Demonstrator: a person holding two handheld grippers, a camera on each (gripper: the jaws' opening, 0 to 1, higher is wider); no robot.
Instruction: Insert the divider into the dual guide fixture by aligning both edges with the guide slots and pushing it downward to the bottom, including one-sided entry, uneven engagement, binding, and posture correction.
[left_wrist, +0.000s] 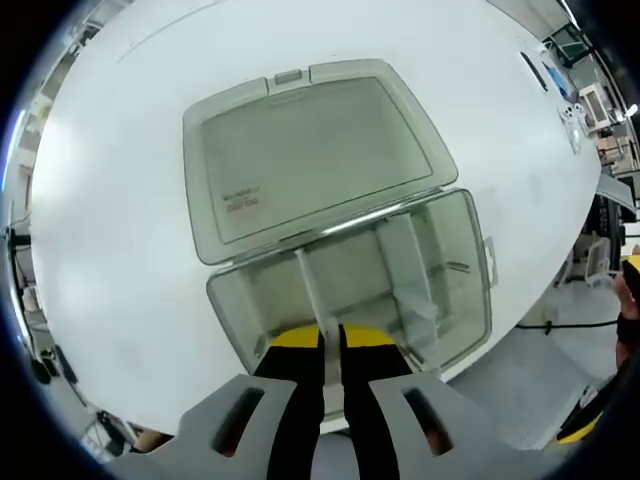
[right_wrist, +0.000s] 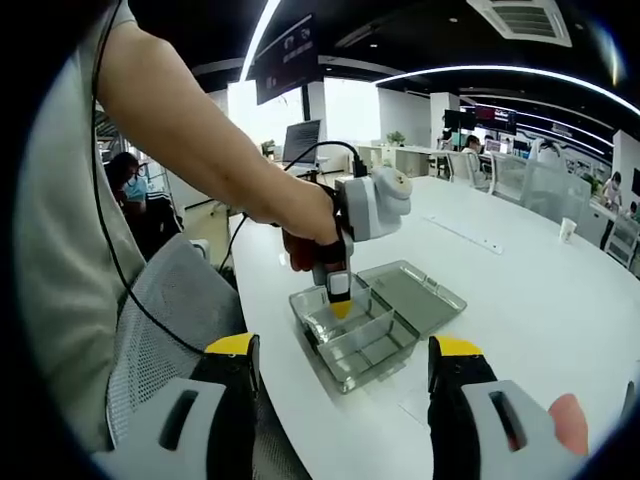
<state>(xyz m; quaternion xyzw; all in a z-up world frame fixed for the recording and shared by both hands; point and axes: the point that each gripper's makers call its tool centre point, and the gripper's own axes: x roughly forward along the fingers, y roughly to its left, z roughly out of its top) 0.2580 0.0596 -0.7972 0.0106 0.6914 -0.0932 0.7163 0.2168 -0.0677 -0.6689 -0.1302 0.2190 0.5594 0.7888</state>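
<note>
Divider: thin clear plastic strip, upright in open box, seemingly light, slippery | left gripper pinches its top edge | right gripper open, empty

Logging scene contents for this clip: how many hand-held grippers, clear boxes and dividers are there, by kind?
Hand-held grippers: 2, the left hand-held gripper shut on a divider, the right hand-held gripper open.
Clear plastic hinged-lid box: 1.
Thin translucent divider pinched upright in the box: 1.
Translucent divider already seated in the box: 1.
Total: 5.
</note>
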